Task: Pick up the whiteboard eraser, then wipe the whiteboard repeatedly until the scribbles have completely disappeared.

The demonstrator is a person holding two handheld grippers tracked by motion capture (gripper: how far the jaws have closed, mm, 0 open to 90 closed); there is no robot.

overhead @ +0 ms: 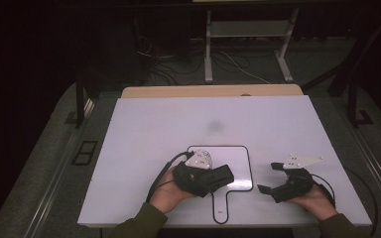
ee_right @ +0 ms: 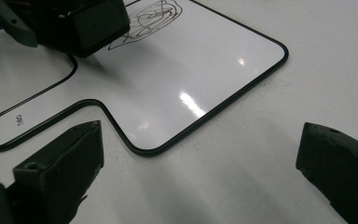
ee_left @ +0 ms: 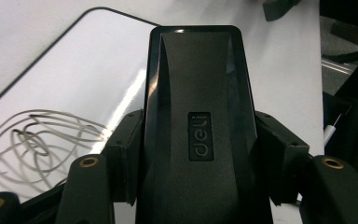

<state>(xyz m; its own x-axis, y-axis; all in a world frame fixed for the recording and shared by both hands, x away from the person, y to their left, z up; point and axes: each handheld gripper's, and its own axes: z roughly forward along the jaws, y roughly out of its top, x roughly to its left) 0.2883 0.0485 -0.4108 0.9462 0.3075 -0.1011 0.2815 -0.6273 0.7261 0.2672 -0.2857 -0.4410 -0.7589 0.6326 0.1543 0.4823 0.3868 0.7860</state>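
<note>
On the white table, a small whiteboard with a black rim and a short handle is seen lying flat near the front edge. A black eraser, marked with a raised brand label on its back, is held in the left gripper; the jaws are closed against both of its long sides, as is seen in the left gripper view. The left hand is wrapped around the gripper body from below and left, with the forearm entering from the bottom edge and the eraser pointed to the right across the board's lower left part. Whether the eraser touches the board cannot be told. A grey scribble is noted on the board just beside the eraser; in the right gripper view it is seen partly covered by the eraser's end.

The right gripper is held by the right hand to the right of the board, on or just above the table, pointed left toward the board. Its jaws stand wide apart, with nothing between them.
</note>
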